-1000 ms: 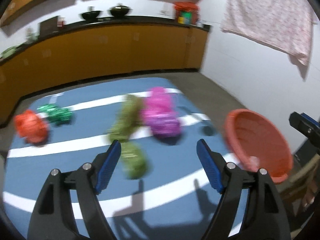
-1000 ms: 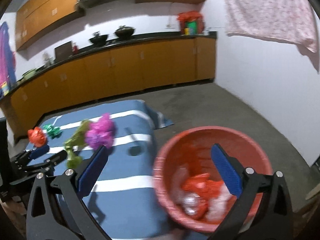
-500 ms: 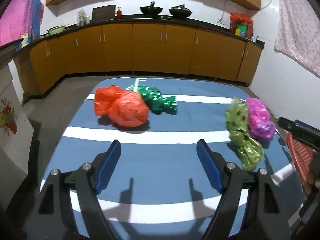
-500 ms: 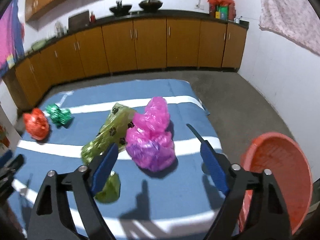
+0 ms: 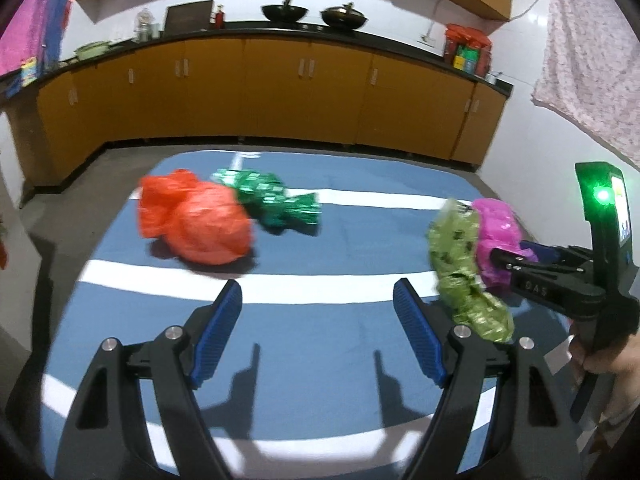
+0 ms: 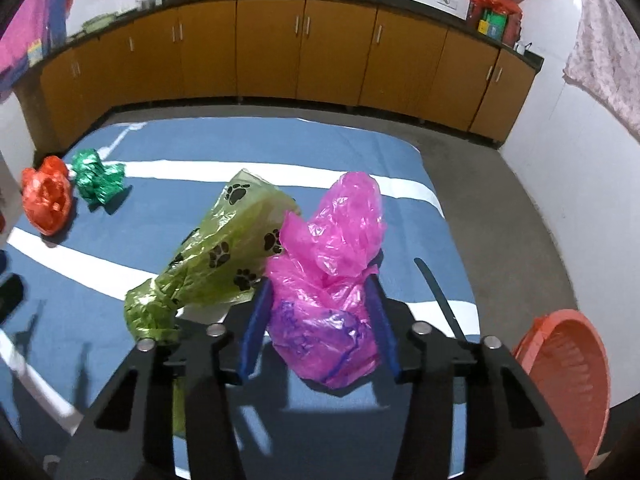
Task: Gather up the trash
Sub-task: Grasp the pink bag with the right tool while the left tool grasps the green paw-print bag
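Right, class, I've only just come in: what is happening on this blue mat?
A person is collecting crumpled plastic bags off a blue striped mat with two handheld grippers. The right gripper is closing around the pink plastic bag, which sits between its pads beside a green paw-print bag. The left gripper is open and empty, facing an orange-red bag and a shiny green wrapper. A red basin waits nearby.

crumpled pink bag [image 6: 328, 280], green paw-print bag [image 6: 216, 260] touching, red bag [image 6: 46, 196], green foil wrapper [image 6: 98, 180]

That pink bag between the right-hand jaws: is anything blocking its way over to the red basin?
Nothing visible does. The pink bag sits between the closing jaws of the right gripper; only bare blue mat and floor separate it from the red basin.
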Action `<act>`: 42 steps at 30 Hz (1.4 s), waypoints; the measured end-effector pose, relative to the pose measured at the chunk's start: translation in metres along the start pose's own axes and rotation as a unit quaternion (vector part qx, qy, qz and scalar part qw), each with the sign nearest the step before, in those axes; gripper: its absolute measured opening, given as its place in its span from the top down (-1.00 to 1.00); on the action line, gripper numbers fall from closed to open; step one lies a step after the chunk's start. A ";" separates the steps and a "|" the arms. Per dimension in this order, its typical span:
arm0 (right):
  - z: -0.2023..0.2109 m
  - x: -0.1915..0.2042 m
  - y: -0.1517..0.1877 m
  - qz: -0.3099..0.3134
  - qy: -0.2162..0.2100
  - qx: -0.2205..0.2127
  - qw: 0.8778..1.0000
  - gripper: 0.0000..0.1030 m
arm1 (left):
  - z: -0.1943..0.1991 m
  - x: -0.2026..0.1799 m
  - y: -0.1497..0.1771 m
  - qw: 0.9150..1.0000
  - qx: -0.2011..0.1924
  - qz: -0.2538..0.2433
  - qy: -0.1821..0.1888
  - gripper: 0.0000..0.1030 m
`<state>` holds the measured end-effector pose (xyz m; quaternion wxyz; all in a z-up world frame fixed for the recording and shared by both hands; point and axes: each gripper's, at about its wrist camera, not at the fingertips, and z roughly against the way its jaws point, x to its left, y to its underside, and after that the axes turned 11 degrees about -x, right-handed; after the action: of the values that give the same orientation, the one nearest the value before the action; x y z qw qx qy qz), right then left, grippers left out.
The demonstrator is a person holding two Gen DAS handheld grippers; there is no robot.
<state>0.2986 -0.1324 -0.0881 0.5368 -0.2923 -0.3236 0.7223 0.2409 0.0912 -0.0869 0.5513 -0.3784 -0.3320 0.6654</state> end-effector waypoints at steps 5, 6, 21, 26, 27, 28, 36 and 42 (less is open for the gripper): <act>0.022 -0.016 0.000 -0.007 0.001 -0.017 1.000 0.94 | -0.021 -0.036 -0.002 0.999 0.014 -0.006 0.041 -0.49; 0.027 -0.019 0.001 -0.013 -0.002 -0.019 1.000 0.94 | -0.025 -0.044 -0.003 0.999 0.016 -0.008 0.048 -0.49; 0.007 -0.021 -0.007 -0.035 -0.043 -0.022 0.998 -0.28 | -0.049 -0.041 -0.016 0.999 0.025 0.014 0.036 -0.49; -0.010 -0.020 -0.002 -0.020 -0.015 -0.008 1.000 -0.28 | -0.045 -0.022 -0.014 0.999 0.022 0.014 0.021 -0.49; -0.012 -0.019 -0.001 -0.016 -0.013 -0.005 1.000 -0.27 | -0.045 -0.021 -0.013 0.999 0.023 0.013 0.020 -0.49; -0.014 -0.018 0.000 -0.005 -0.008 -0.003 1.000 -0.10 | -0.046 -0.021 -0.012 0.999 0.026 0.013 0.021 -0.49; 0.004 -0.030 0.000 -0.009 -0.027 -0.009 1.000 0.44 | -0.049 -0.042 -0.005 0.998 0.039 0.001 0.051 -0.49; 0.060 -0.042 0.004 -0.020 -0.036 -0.054 0.998 0.46 | -0.058 -0.070 -0.004 0.996 0.048 -0.016 0.075 -0.49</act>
<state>0.2605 -0.1833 -0.0507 0.5223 -0.2882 -0.3874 0.7030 0.3004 0.0245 -0.1023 0.6026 -0.3955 -0.2635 0.6411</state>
